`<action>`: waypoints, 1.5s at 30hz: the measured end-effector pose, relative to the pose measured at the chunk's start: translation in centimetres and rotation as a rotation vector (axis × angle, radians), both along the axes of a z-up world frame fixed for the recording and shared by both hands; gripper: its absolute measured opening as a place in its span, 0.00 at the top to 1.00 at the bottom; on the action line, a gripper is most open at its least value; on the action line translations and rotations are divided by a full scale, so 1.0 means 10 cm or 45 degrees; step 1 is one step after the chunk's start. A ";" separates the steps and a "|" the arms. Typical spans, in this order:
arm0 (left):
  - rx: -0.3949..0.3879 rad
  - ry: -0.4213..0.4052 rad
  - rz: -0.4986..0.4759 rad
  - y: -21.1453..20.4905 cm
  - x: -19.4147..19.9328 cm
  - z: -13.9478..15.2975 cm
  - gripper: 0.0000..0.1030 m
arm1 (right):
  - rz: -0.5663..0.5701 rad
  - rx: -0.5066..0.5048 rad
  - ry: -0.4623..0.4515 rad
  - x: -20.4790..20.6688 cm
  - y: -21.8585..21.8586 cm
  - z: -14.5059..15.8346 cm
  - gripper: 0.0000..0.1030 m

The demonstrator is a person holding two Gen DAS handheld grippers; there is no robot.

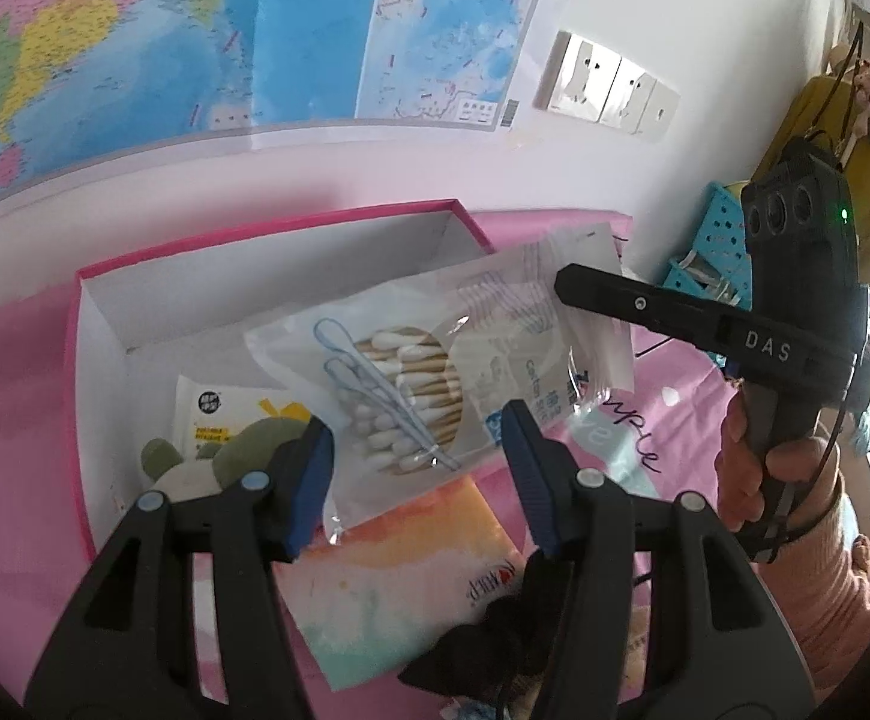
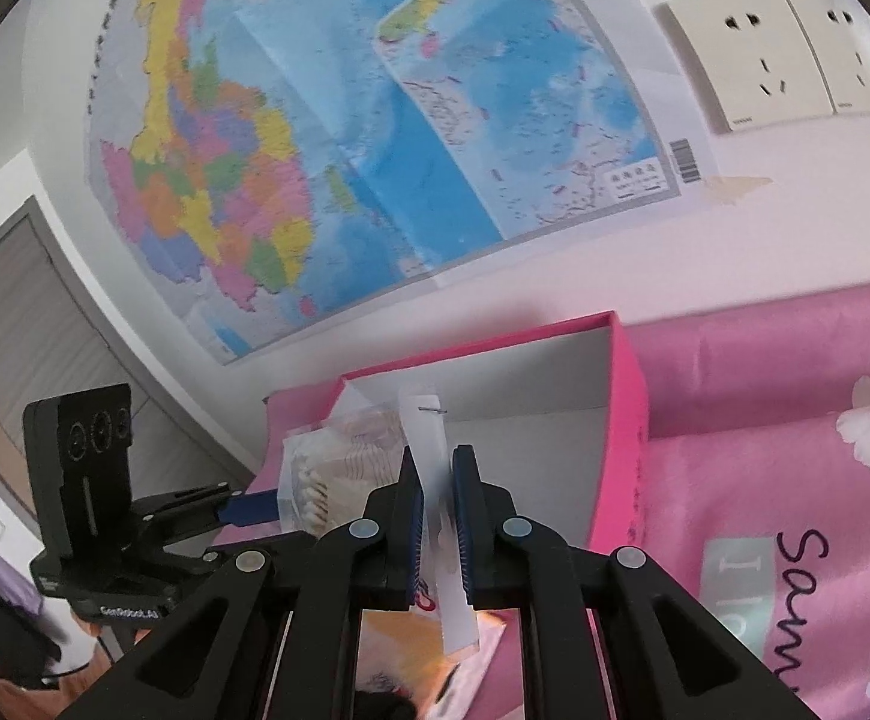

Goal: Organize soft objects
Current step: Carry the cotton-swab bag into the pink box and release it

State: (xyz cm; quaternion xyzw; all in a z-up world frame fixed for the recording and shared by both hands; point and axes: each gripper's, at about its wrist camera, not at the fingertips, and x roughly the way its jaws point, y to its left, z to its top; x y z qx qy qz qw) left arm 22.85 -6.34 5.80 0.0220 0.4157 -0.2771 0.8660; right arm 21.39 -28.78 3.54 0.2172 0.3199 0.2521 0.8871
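A clear bag of cotton swabs [image 1: 399, 384] hangs over the open pink box [image 1: 255, 234], held at both ends. My left gripper [image 1: 418, 417] is shut on its near end, blue pads on either side. My right gripper [image 1: 564, 288] comes in from the right and is shut on the bag's white header strip [image 2: 429, 420]; in the right wrist view that gripper [image 2: 435, 455] pinches the strip above the box [image 2: 621, 396]. The left gripper [image 2: 255, 507] shows at the bag's [image 2: 339, 456] far side. A wipes packet [image 1: 219, 408] and a green plush toy [image 1: 231, 456] lie in the box.
An orange and teal tissue pack [image 1: 387, 588] and a black cloth item [image 1: 495, 636] lie on the pink sheet [image 1: 3, 372] under my left gripper. A blue perforated basket [image 1: 717, 240] stands at the right. A person's hand [image 1: 741, 468] grips the right handle. A wall with a map rises behind the box.
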 end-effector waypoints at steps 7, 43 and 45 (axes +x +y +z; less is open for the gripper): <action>0.052 0.046 0.036 -0.11 0.20 -0.14 0.45 | -0.040 -0.033 0.063 0.21 -0.05 -0.17 0.88; 0.033 -0.248 0.142 0.25 -0.89 0.22 0.27 | 0.101 -0.085 -0.204 -0.96 0.35 0.47 0.23; 0.010 -0.242 0.138 0.32 -0.98 0.22 0.23 | 0.128 -0.086 -0.215 -1.07 0.39 0.51 0.22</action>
